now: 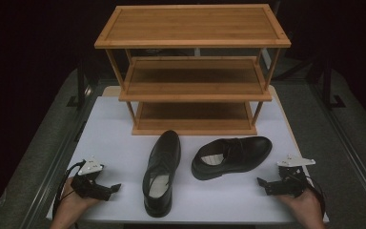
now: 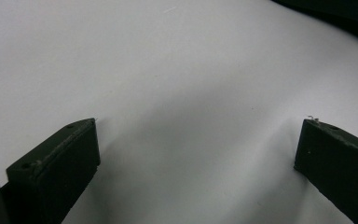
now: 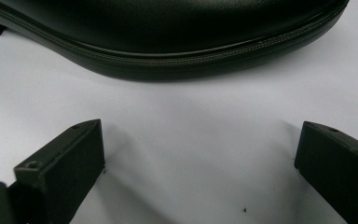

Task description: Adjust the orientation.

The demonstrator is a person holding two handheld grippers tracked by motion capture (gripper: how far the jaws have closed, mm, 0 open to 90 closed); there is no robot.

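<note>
I record the counter [image 1: 124, 129], white-topped, as the largest item. At its twelve o'clock end stands a three-tier wooden rack [image 1: 193, 71]; all three shelves that I can see are bare.

Two black dress shoes lie on the counter in front of the rack. The left shoe [image 1: 162, 171] lies lengthwise, toe toward twelve o'clock and heel toward six, its pale insole showing. The right shoe [image 1: 231, 156] lies crosswise at three o'clock from the first, toe toward three o'clock, heel close to the left shoe but apart from it.

The left gripper [image 1: 116, 188] rests low at the counter's seven o'clock corner, held in the left hand [image 1: 74, 202]. Its fingers [image 2: 58, 163] stand wide apart and hold nothing; between them in the left gripper view is bare counter. They point toward three o'clock, at the left shoe, which lies near but apart from them.

The right gripper [image 1: 261, 182] sits at the five o'clock corner in the right hand [image 1: 307, 202]. Its fingers [image 3: 65, 158] are likewise wide and hold nothing. In the right gripper view the right shoe's sole edge lies just beyond the fingertips at twelve o'clock, not touching.
</note>
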